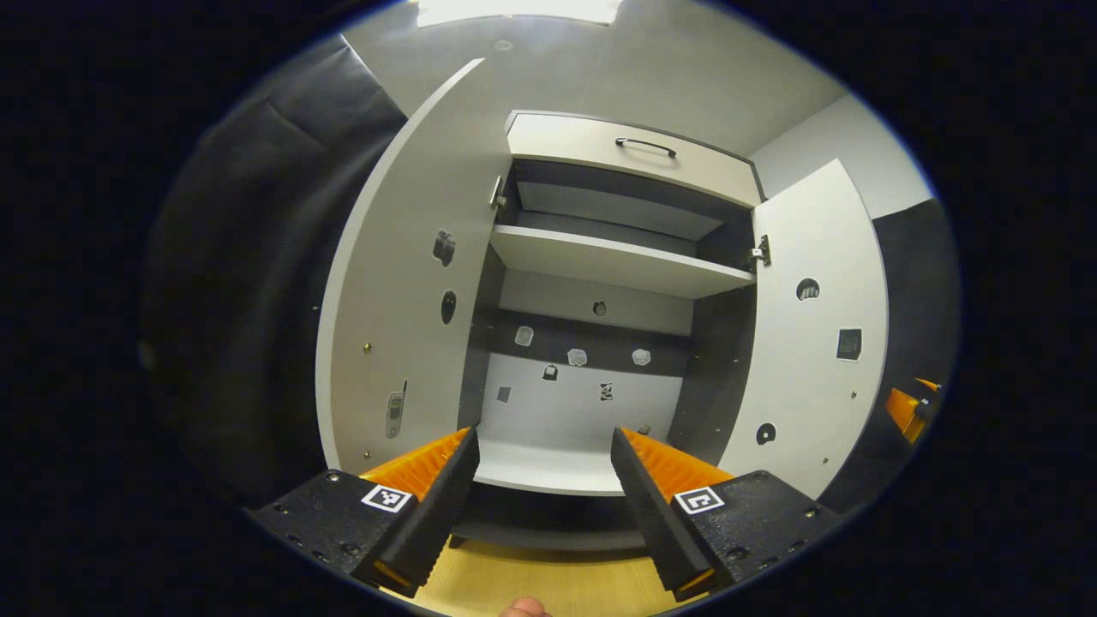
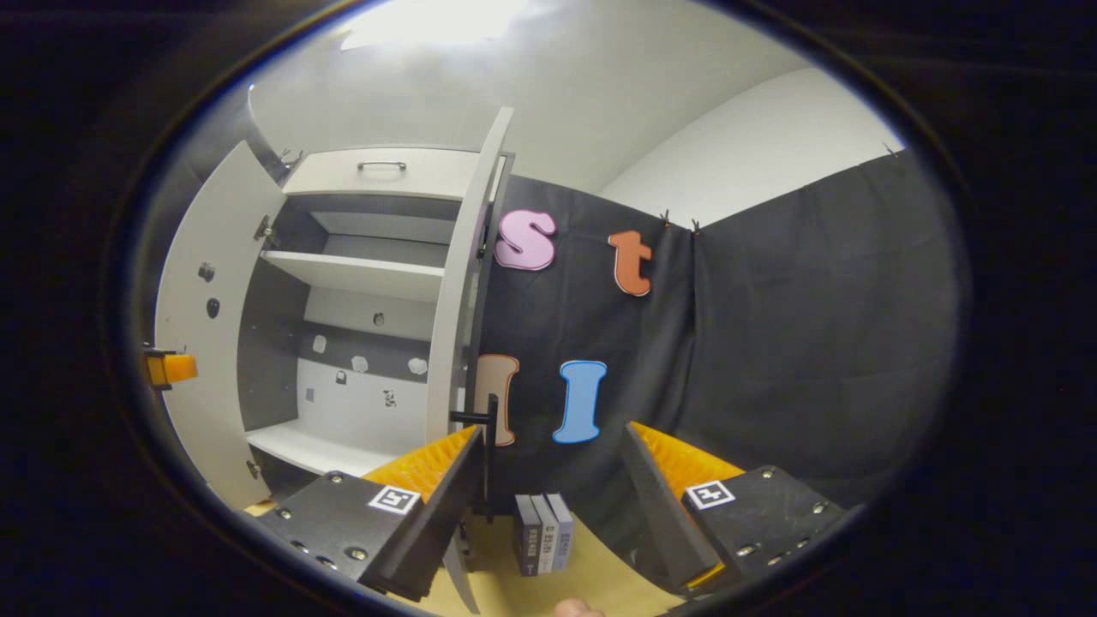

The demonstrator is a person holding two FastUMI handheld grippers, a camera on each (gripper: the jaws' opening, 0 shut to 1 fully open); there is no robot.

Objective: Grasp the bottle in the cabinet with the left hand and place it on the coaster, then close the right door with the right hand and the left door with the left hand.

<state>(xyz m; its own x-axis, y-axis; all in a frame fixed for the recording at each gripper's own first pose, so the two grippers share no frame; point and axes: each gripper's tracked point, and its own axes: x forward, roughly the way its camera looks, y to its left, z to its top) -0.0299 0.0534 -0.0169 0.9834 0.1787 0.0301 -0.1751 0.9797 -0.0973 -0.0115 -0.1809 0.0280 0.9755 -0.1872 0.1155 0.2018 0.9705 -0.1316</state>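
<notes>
Cabinet [image 1: 600,257] is the landmark: both doors swung open, drawer with a handle [image 1: 644,146] on top, one shelf [image 1: 617,261] across the upper half, bottom compartment floor [image 1: 548,463] bare. Stickers dot the back panel and the door insides. No bottle on the shelf or the floor from the left gripper view or the right gripper view, so I cannot tell where the bottle is; no coaster found either.

Left door [image 1: 403,283] stands out left of the cabinet opening, right door [image 1: 814,334] out to its right. In the right gripper view the right door [image 2: 467,283] is seen edge-on, its handle [image 2: 480,428] sticking out just above the near finger.

Left gripper [image 1: 544,488] faces the cabinet's lower compartment straight on, jaws wide apart, nothing held. Right gripper [image 2: 553,488] sits right of the cabinet, just outside the right door's edge, jaws wide apart, empty; it also pokes in at the far right of the left gripper view [image 1: 913,407].

Judgement: doors are not yet closed, and door closing looks like what remains. The right door's free edge runs upright, just left of the right gripper's gap; that gripper is the nearer one, and a push leftward toward the cabinet front should do it.

Small books [image 2: 542,531] stand on the wood table [image 2: 591,574] below the right door.
</notes>
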